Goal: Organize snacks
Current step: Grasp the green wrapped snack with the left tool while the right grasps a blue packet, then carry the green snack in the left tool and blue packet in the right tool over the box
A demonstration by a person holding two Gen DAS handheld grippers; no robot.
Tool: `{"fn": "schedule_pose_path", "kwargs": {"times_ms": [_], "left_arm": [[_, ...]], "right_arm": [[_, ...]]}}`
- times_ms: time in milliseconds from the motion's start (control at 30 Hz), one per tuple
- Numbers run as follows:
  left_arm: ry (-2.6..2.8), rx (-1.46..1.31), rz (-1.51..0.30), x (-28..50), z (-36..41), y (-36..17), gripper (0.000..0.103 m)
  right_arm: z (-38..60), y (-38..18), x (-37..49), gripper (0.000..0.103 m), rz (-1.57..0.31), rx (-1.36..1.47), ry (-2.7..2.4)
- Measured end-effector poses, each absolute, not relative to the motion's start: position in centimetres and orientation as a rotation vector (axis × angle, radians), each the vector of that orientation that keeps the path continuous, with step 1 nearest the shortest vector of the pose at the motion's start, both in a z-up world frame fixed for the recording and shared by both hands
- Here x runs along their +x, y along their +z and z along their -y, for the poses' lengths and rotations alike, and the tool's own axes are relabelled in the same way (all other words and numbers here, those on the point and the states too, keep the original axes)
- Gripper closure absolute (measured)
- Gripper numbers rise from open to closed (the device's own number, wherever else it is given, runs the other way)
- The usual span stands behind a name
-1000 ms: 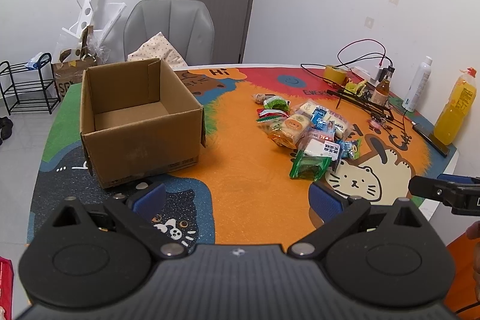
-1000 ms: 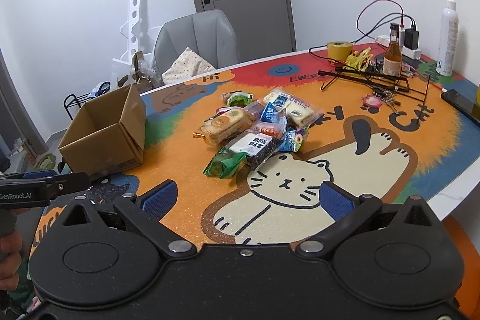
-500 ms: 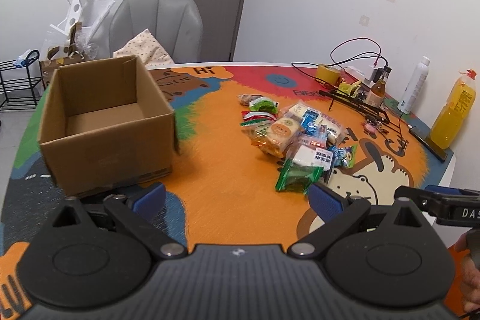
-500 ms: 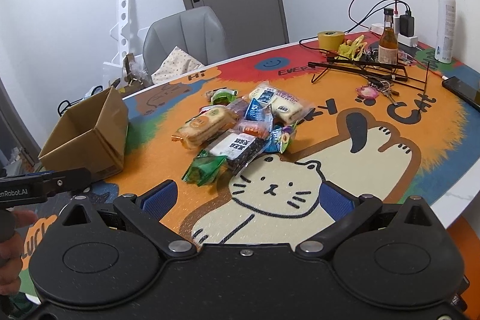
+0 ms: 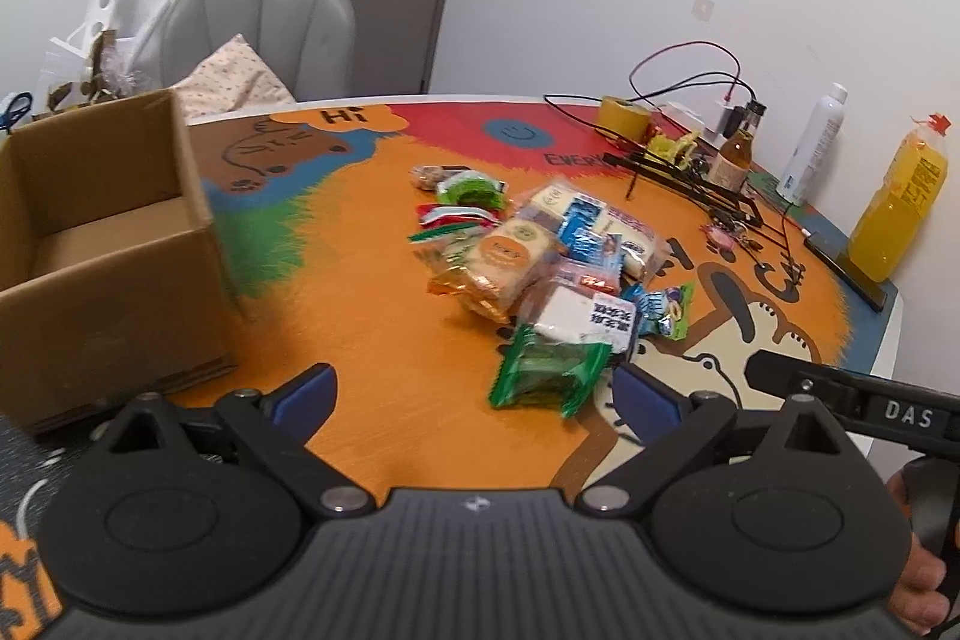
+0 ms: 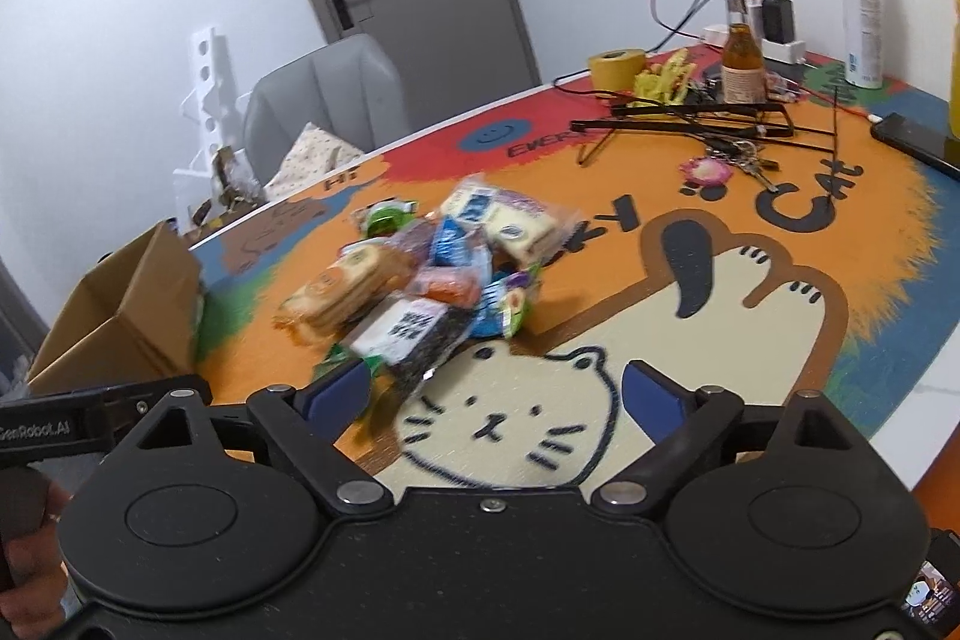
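Both grippers now nearer my snack pile: left gripper spread, right gripper closing on nothing; box empty, all sorting remains.

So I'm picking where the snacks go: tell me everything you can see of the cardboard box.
The cardboard box is plain brown corrugated card, open at the top, its flaps standing upright. What shows of its inside is empty. It sits upright on the colourful table mat, left of the snack pile and apart from it. No gripper touches it.
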State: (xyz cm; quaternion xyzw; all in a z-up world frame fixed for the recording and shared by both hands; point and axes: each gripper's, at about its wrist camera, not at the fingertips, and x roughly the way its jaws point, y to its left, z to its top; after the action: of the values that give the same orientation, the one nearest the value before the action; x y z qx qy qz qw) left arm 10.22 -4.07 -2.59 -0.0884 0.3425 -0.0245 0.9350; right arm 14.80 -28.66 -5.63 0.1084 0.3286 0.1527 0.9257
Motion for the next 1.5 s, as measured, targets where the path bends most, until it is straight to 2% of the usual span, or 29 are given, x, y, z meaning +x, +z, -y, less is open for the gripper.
{"fn": "schedule_pose_path", "kwargs": {"times_ms": [133, 300, 433, 800, 900, 1000, 1033, 1067, 1100, 1167, 1233, 1300, 1500], "left_arm": [[-0.069, -0.193, -0.708, 11.8, 4.9, -3.3, 0.005], [-0.096, -0.206, -0.735, 13.5, 5.8, -4.3, 0.014], [-0.112, -0.213, -0.751, 14.8, 6.3, -4.9, 0.015], [-0.127, -0.225, -0.817, 17.2, 7.3, -7.5, 0.021], [-0.138, -0.231, -0.827, 17.7, 7.3, -8.0, 0.030], [-0.136, -0.234, -0.817, 17.9, 7.2, -8.3, 0.045], [-0.126, -0.221, -0.811, 17.9, 7.3, -8.2, 0.049], [-0.130, -0.222, -0.808, 17.9, 7.3, -8.2, 0.057], [-0.138, -0.232, -0.808, 17.9, 7.2, -8.2, 0.060], [-0.138, -0.239, -0.807, 18.0, 6.9, -8.3, 0.064], [-0.132, -0.242, -0.802, 18.0, 6.8, -8.2, 0.066], [-0.131, -0.249, -0.795, 17.8, 6.7, -8.3, 0.066], [-0.138, -0.269, -0.785, 17.2, 6.3, -8.3, 0.067]], "right_arm": [[29.2, -6.3, 15.9, 0.012, -0.678, 0.252, 0.318], [29.6, -7.2, 17.5, 0.024, -0.702, 0.292, 0.331], [29.8, -7.6, 18.6, 0.025, -0.709, 0.302, 0.329], [29.7, -8.9, 20.8, 0.033, -0.743, 0.372, 0.359], [29.2, -9.3, 21.9, 0.033, -0.749, 0.400, 0.356], [28.2, -9.7, 23.2, 0.034, -0.748, 0.409, 0.343], [27.9, -9.9, 23.6, 0.037, -0.753, 0.410, 0.339], [27.7, -10.2, 24.0, 0.047, -0.765, 0.417, 0.344], [27.5, -10.4, 24.1, 0.057, -0.767, 0.423, 0.346], [27.2, -10.6, 24.4, 0.072, -0.776, 0.412, 0.338], [27.5, -10.6, 24.4, 0.075, -0.783, 0.435, 0.339], [28.0, -10.6, 24.0, 0.083, -0.781, 0.450, 0.343], [28.5, -10.4, 22.7, 0.084, -0.767, 0.459, 0.336]]}}
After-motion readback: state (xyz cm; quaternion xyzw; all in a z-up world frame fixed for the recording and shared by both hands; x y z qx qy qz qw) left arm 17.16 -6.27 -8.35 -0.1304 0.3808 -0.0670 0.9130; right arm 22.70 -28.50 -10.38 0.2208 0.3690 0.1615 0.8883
